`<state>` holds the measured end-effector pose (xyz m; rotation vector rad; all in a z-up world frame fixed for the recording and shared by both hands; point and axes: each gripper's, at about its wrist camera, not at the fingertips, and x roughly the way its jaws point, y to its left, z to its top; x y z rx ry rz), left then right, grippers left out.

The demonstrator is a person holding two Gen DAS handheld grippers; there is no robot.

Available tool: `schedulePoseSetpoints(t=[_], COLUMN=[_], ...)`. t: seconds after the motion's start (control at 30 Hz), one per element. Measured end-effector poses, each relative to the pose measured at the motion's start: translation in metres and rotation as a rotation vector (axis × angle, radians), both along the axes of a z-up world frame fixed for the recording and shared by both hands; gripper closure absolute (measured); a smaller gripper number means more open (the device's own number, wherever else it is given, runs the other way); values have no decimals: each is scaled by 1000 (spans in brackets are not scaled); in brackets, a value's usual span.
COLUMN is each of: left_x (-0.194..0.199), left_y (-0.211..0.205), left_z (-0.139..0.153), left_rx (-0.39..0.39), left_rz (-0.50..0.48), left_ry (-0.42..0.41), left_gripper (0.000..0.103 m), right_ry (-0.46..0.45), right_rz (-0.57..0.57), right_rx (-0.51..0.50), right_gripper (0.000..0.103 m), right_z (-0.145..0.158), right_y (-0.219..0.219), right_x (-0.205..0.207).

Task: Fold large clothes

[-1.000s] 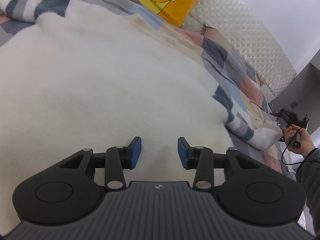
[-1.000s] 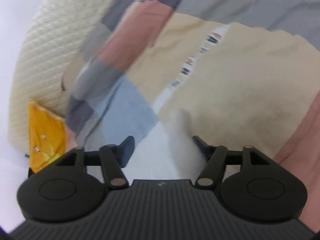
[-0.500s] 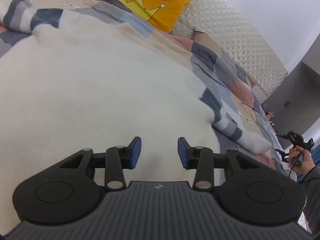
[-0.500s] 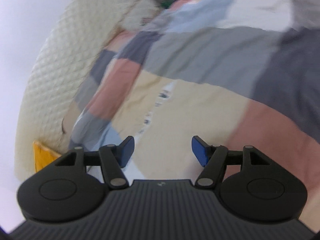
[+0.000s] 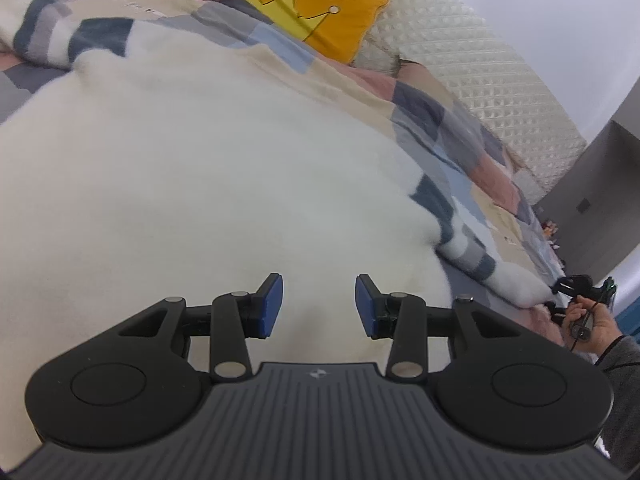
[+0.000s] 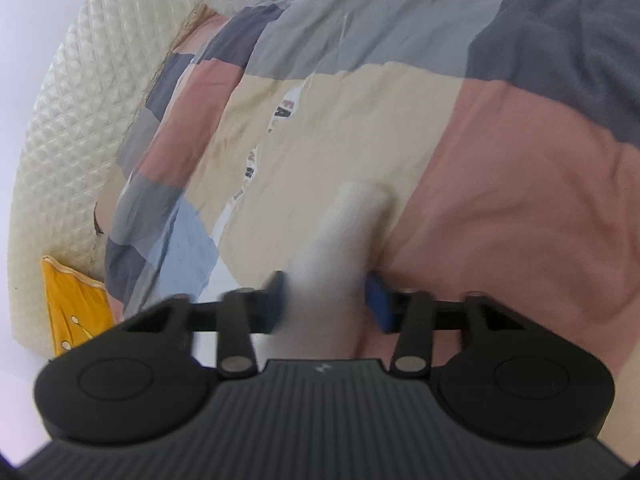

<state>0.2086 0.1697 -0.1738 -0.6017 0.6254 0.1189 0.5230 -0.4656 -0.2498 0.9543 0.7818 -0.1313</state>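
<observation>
White fleece (image 5: 192, 168) spread on the bed quilt (image 5: 448, 128), striped sleeve (image 5: 472, 252) lying out to its right. Left gripper (image 5: 319, 306) over the fleece body, fingers apart, nothing between. Right gripper (image 6: 326, 300) fingers just closing, white cuff (image 6: 344, 240) between them, pads on it, blurred. Yellow pillow (image 5: 316, 8) at headboard.

- I see a white fleece garment (image 5: 192, 168), its sleeve (image 5: 472, 248) banded navy and grey.
- Patchwork quilt (image 6: 500, 184): pink, beige, grey, blue.
- Yellow pillow (image 5: 320, 4), crown outline.
- Blue-padded fingers (image 5: 273, 307).
</observation>
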Motion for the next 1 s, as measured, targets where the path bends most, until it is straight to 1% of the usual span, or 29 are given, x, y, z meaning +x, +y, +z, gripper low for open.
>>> schedulePoseSetpoints(t=[0.03, 0.07, 0.13, 0.23, 0.33, 0.4, 0.5, 0.6, 0.67, 0.73, 0.8, 0.83, 0.9, 1.0], left_x=[0, -1, -2, -7, -13, -19, -29, -41, -48, -54, -64, -71, -78, -89], left_y=[2, 3, 5, 9, 16, 22, 29, 38, 43, 45, 41, 40, 38, 34], left_z=[1, 2, 7, 16, 23, 28, 35, 42, 45, 47, 50, 52, 56, 63], left_rx=[-2, -3, 13, 38, 28, 29, 67, 104, 122, 146, 159, 152, 143, 178], left_rz=[3, 5, 11, 19, 27, 30, 45, 60, 45, 29, 15, 5, -14, -10], left_ry=[1, 0, 0, -10, -15, -14, -13, -7, -5, 13, -14, -26, -47, -75], left_gripper=[57, 57, 57, 57, 57, 57, 57, 57, 57, 57, 57, 57, 57, 57], right_ry=[10, 5, -42, -118, -208, -267, -331, -394, -432, -464, -490, -501, -517, -542], right_rz=[-3, -6, 7, 32, 37, 55, 89, 123, 147, 171, 201, 214, 242, 300], right_rx=[-32, -70, -136, -200, -216, -252, -314, -357, -392, -428, -442, -444, -451, -494], right_gripper=[91, 91, 92, 93, 93, 93, 93, 93, 93, 93, 93, 93, 93, 93], right_z=[4, 12, 34, 80, 133, 170, 221, 262, 285, 302, 313, 317, 322, 323], right_y=[4, 10, 21, 43, 66, 86, 122, 159, 184, 213, 237, 249, 271, 315], right_x=[2, 2, -1, -5, -15, -22, -35, -52, -67, -82, -95, -102, -117, -138])
